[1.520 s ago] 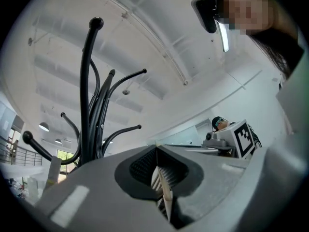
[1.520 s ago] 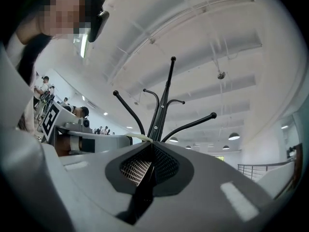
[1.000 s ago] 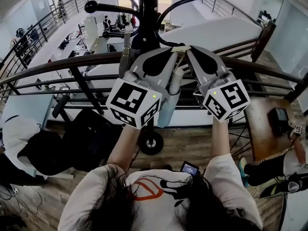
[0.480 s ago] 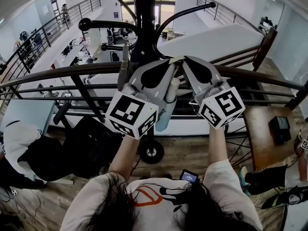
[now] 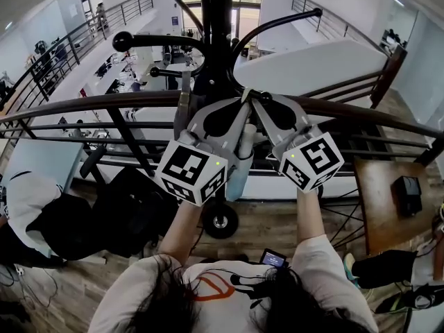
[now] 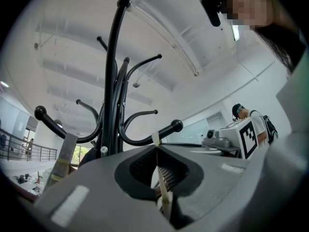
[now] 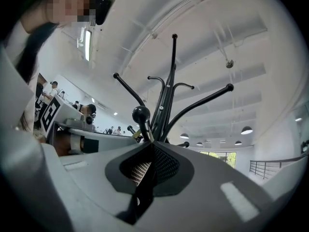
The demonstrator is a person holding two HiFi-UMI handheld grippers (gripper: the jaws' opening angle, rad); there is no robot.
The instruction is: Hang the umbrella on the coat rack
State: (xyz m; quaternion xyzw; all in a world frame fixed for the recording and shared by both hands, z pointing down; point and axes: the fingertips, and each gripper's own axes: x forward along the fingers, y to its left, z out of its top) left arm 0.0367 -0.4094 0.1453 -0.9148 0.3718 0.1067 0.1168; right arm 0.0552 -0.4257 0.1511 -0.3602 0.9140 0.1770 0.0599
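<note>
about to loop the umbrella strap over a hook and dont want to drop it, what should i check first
1. Left gripper shut on the strap: ok.
2. Right gripper shut on the strap: ok.
3. Ball-tipped hook just ahead of the right gripper: ok.
4. Strap over a hook of the coat rack: not ok, not yet done.
5. Loop open wide enough to pass the ball tip: cannot tell.
6. Umbrella hanging below, between the grippers: ok.
</note>
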